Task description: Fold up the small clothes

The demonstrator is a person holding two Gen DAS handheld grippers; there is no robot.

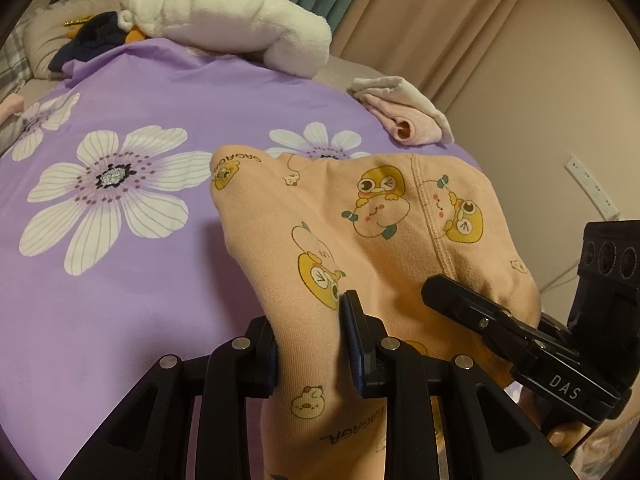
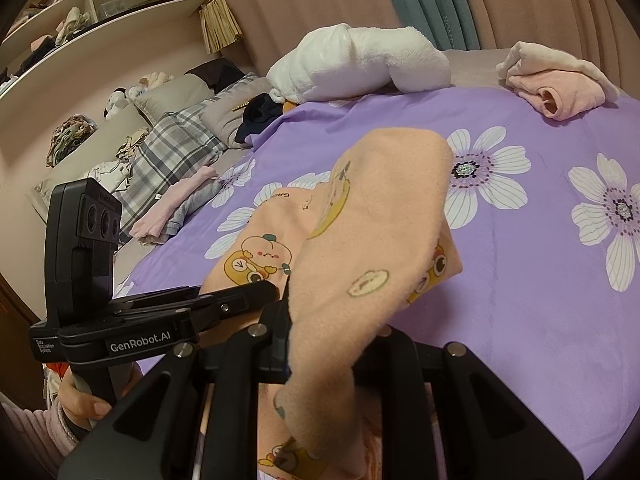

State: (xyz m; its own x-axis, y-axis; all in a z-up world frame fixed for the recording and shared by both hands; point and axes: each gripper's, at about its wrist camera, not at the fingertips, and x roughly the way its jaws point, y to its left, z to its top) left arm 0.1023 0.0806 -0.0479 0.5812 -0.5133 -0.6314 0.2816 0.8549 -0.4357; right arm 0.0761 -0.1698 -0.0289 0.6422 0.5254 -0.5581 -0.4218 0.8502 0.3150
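The left gripper [image 1: 312, 340], at the bottom of its own view, has its jaws clamped on a fold of the peach cartoon-print garment [image 1: 360, 216]. The cloth runs up and away from the fingers toward the centre of the frame, over the purple flowered bedspread [image 1: 120, 280]. The right gripper [image 2: 320, 340] is likewise clamped on the garment's other near edge, which drapes over its fingers. Both hold the near end, side by side, so the long axis points away from them; the fold probably goes forward, toward the upper frame.
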